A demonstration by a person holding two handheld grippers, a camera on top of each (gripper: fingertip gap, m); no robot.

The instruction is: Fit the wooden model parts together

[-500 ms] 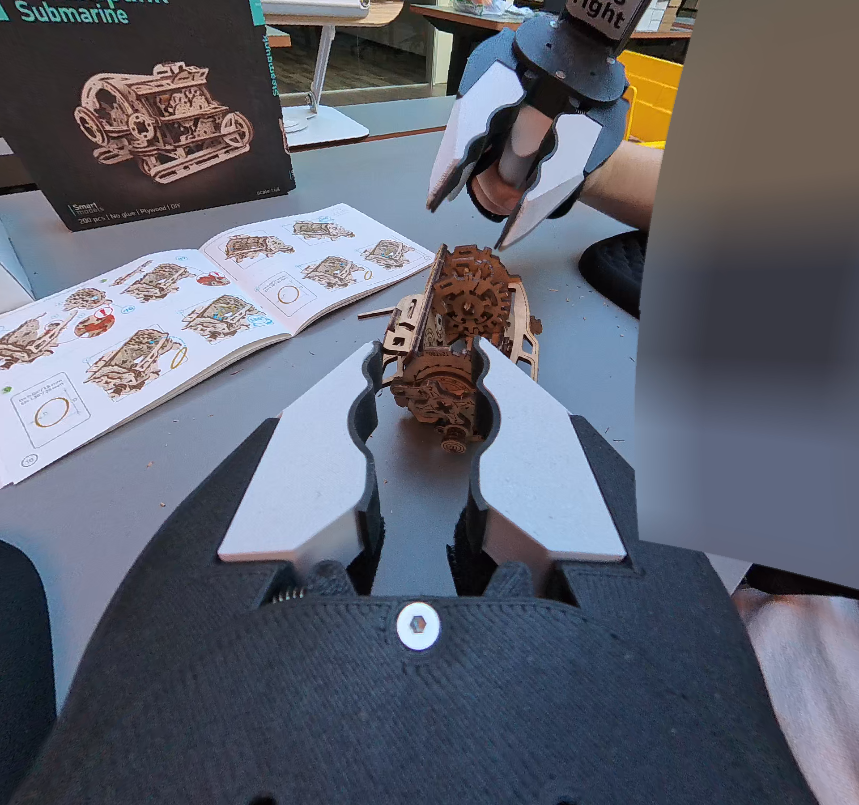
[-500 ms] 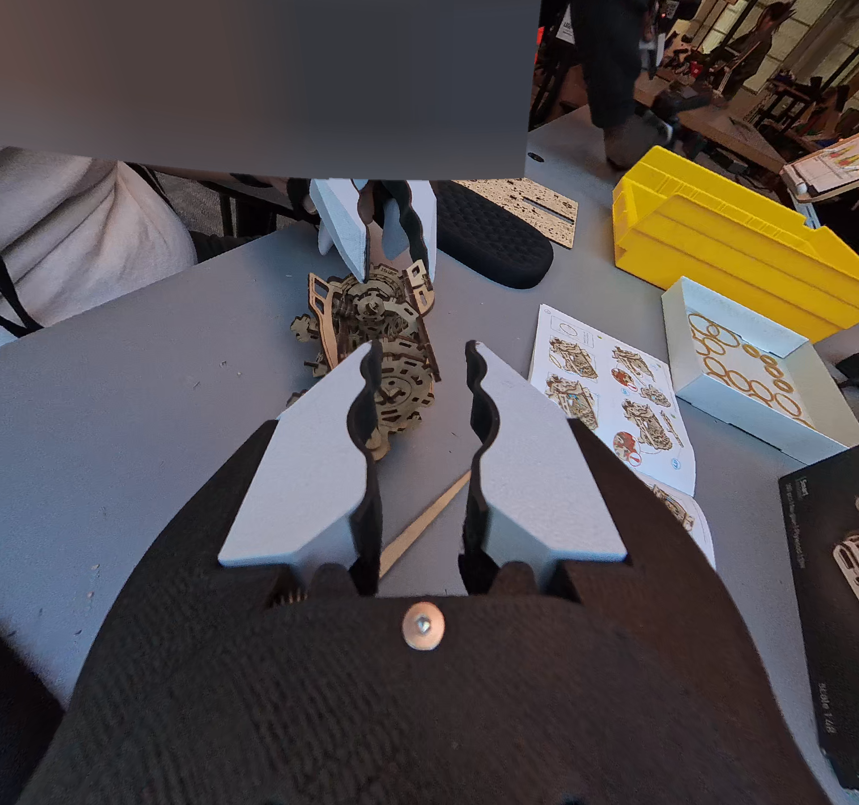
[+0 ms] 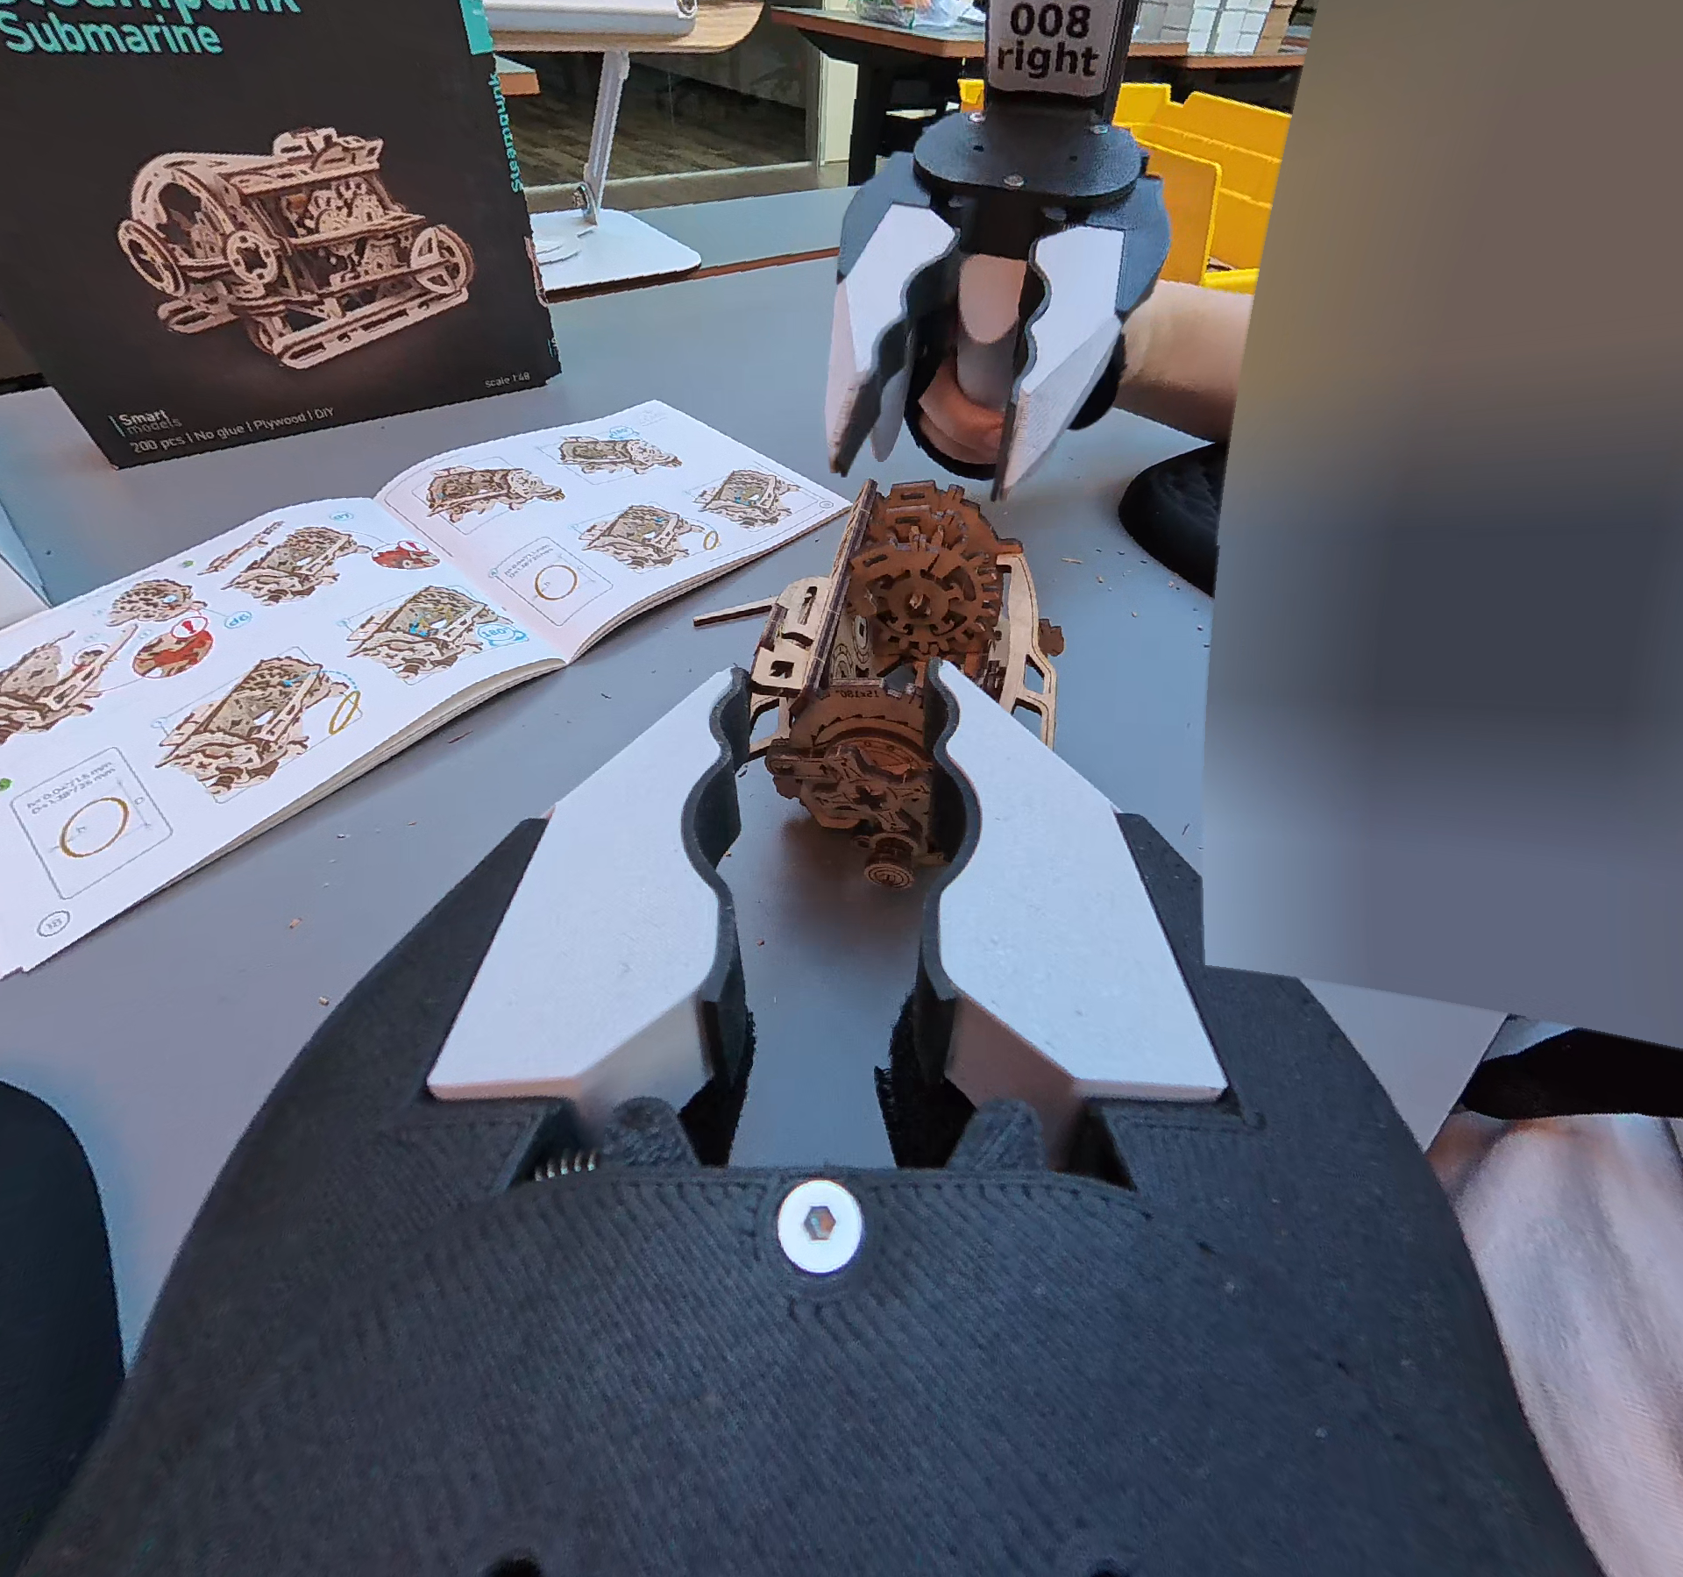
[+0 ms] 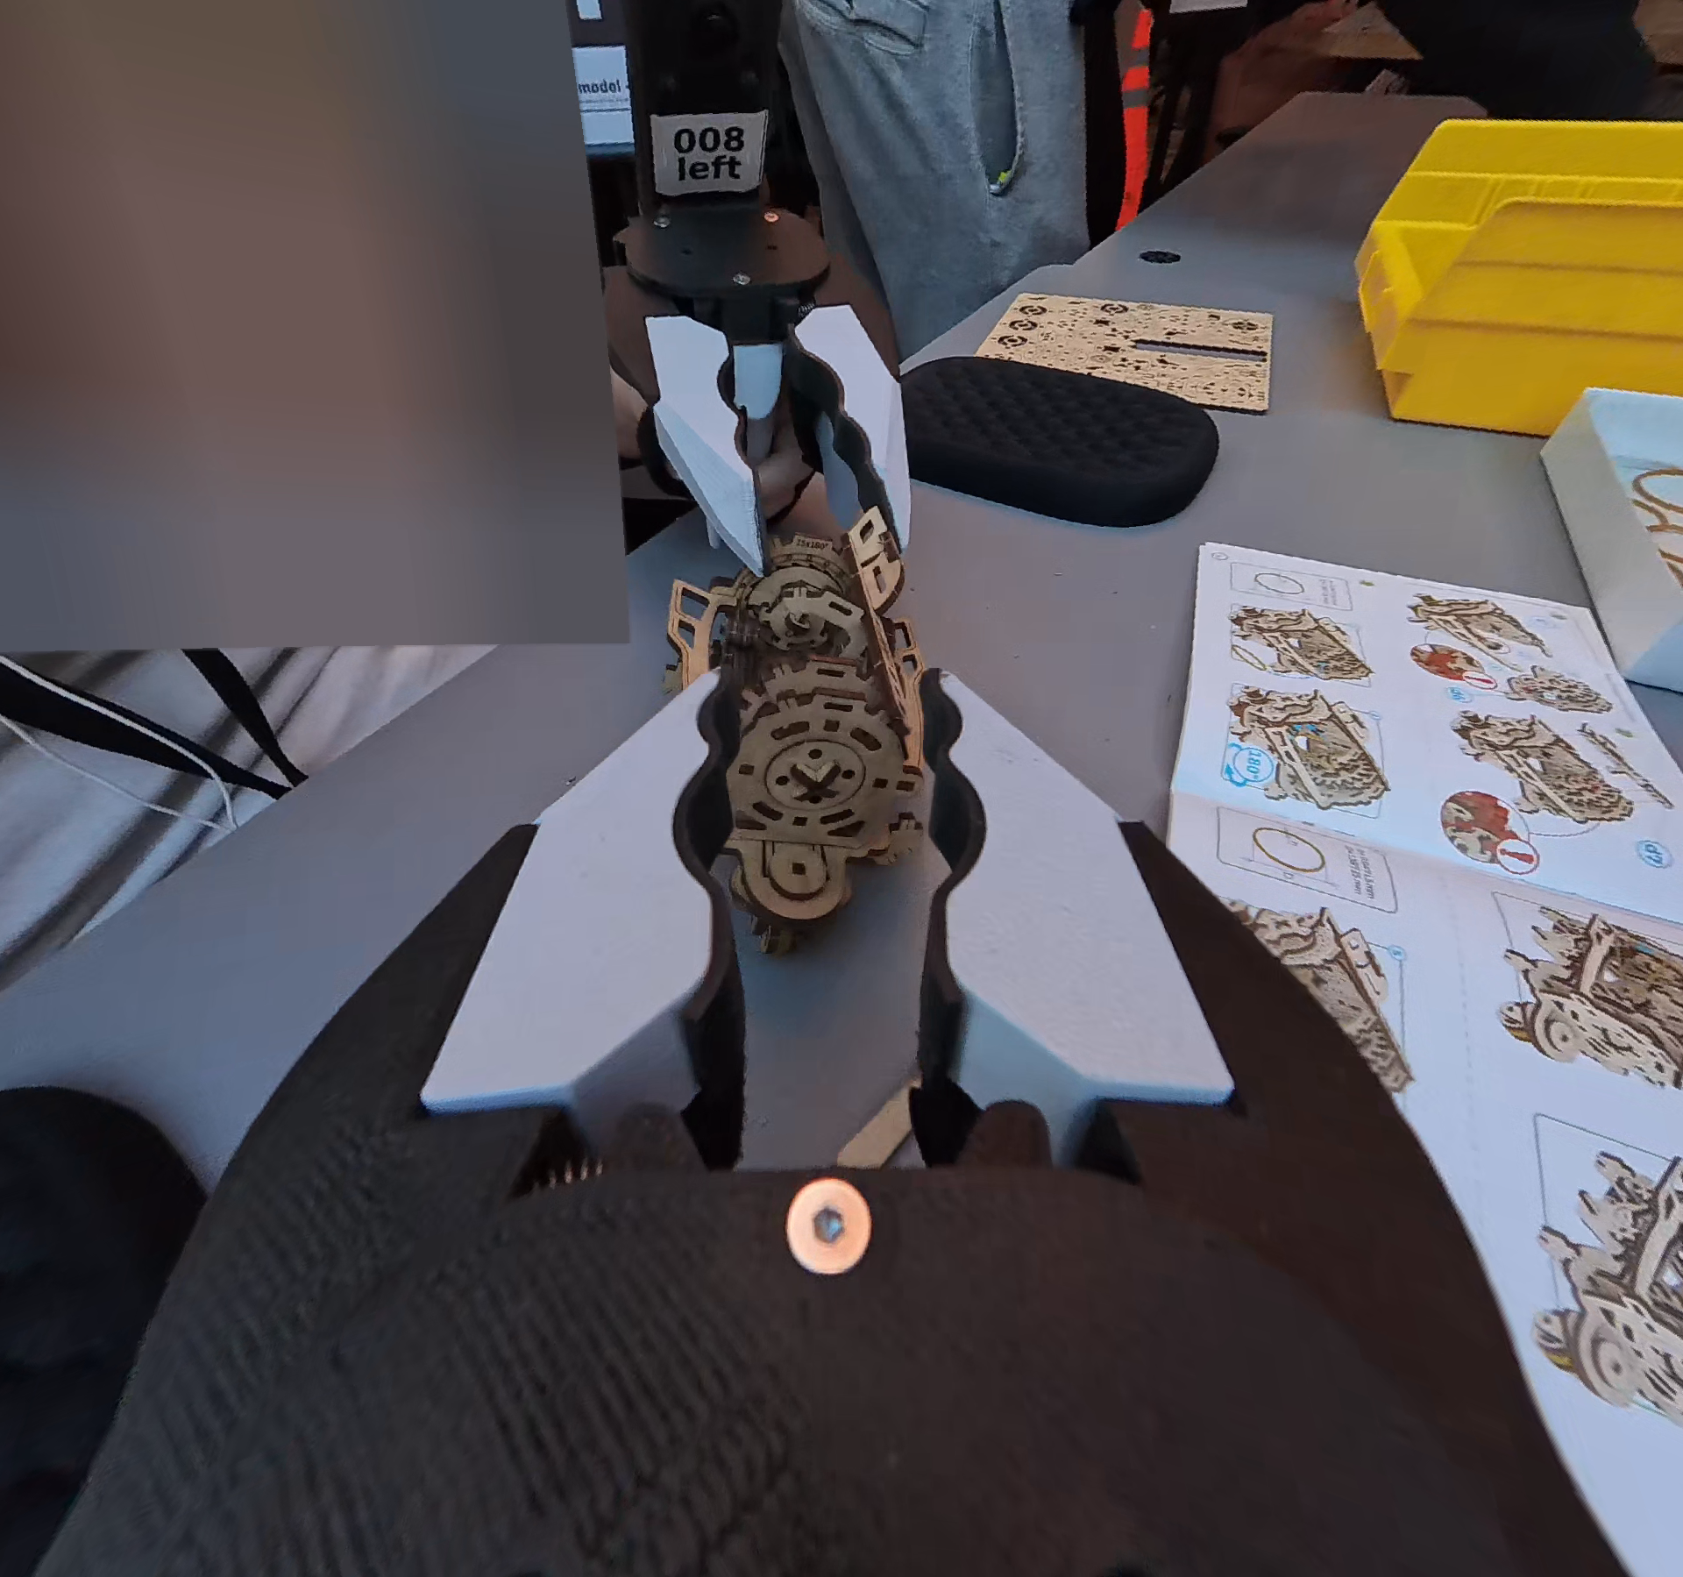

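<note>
Two grippers flank the laser-cut plywood gear model [image 3: 897,668] | right gripper [image 3: 920,477] has dropped closer, fingers apart | left gripper [image 3: 833,718] fingers apart, possibly touching it

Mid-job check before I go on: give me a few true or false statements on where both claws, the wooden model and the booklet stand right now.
1. The wooden model rests on the grey table. True.
2. The left claw is fully shut. False: its fingers stand apart, flanking the model's near end.
3. The instruction booklet lies open. True.
4. The right claw grips the booklet. False: it hangs open at the model's far end.
5. The yellow bins hold the model. False: the model sits on the table.
</note>
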